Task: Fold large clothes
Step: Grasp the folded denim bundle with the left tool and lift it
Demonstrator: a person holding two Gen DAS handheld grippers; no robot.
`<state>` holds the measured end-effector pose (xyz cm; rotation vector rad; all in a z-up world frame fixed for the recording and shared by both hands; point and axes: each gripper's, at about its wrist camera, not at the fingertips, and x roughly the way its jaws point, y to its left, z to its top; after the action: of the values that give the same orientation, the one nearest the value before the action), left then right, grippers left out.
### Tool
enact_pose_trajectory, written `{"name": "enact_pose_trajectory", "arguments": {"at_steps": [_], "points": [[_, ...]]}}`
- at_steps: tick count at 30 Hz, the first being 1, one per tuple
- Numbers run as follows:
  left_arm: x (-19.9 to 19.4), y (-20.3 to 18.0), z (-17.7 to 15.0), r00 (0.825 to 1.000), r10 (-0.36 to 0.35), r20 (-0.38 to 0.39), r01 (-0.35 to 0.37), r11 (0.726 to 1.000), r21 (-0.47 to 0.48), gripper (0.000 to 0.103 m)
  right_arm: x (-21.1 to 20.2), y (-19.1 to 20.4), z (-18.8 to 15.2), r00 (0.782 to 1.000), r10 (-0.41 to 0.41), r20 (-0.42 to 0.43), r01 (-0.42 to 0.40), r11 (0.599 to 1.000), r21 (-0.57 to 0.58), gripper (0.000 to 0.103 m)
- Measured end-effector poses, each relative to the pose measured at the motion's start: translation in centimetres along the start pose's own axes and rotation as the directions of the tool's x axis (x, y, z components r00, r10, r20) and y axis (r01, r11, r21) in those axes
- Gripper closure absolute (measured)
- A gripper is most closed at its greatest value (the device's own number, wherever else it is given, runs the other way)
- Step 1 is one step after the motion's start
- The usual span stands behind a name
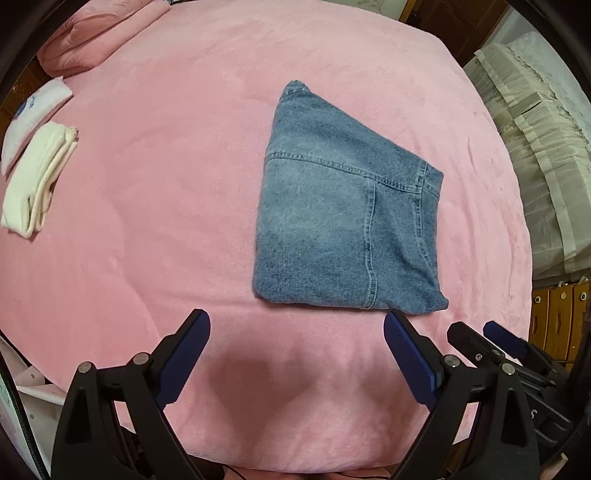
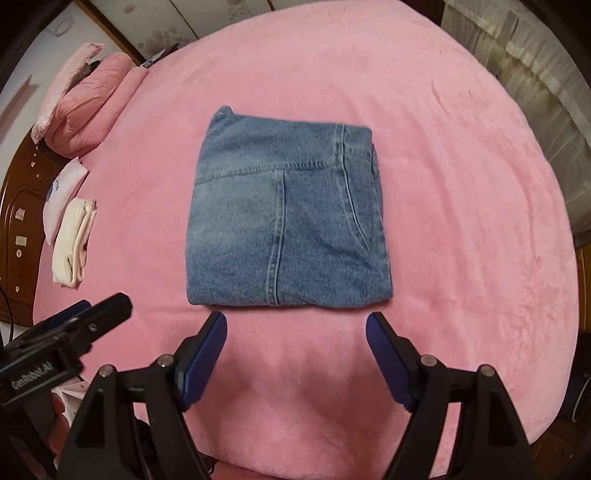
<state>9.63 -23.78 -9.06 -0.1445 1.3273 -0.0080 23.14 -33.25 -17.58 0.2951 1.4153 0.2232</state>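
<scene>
A pair of blue jeans (image 1: 343,218) lies folded into a compact rectangle on the pink bedspread (image 1: 155,206); the same jeans (image 2: 288,221) fill the middle of the right wrist view. My left gripper (image 1: 297,332) hangs open above the bedspread, just short of the jeans' near edge, with nothing between its blue pads. My right gripper (image 2: 295,328) is also open and empty, above the near edge of the fold. Each gripper shows in the other's view: the right gripper (image 1: 476,336) at the lower right, the left gripper (image 2: 105,306) at the lower left.
A folded cream garment (image 1: 37,181) and a white pillow (image 1: 33,114) lie at the bed's left side, with a pink quilt (image 1: 96,33) behind them. Pale bedding (image 1: 535,147) is stacked off the right edge. A dark wooden headboard (image 2: 18,206) borders the left.
</scene>
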Motion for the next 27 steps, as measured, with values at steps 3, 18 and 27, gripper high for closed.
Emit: {"name": "enact_pose_trajectory", "arguments": {"at_steps": [3, 18, 27], "points": [[1.6, 0.6, 0.2, 0.999, -0.008, -0.042, 0.009, 1.0, 0.003, 0.009, 1.4, -1.2, 0.0, 0.999, 0.023, -0.043, -0.021, 0.998, 0.055, 0.025], [14.0, 4.2, 9.0, 0.952, -0.161, -0.261, 0.136, 0.984, -0.113, 0.009, 10.9, -11.6, 5.7, 0.967, 0.23, -0.105, -0.188, 0.932, 0.311, 0.025], [21.0, 3.8, 14.6, 0.937, -0.211, -0.279, 0.187, 0.976, -0.111, 0.009, 17.1, -14.0, 10.6, 0.918, 0.385, -0.099, -0.333, 0.88, 0.338, 0.054]]}}
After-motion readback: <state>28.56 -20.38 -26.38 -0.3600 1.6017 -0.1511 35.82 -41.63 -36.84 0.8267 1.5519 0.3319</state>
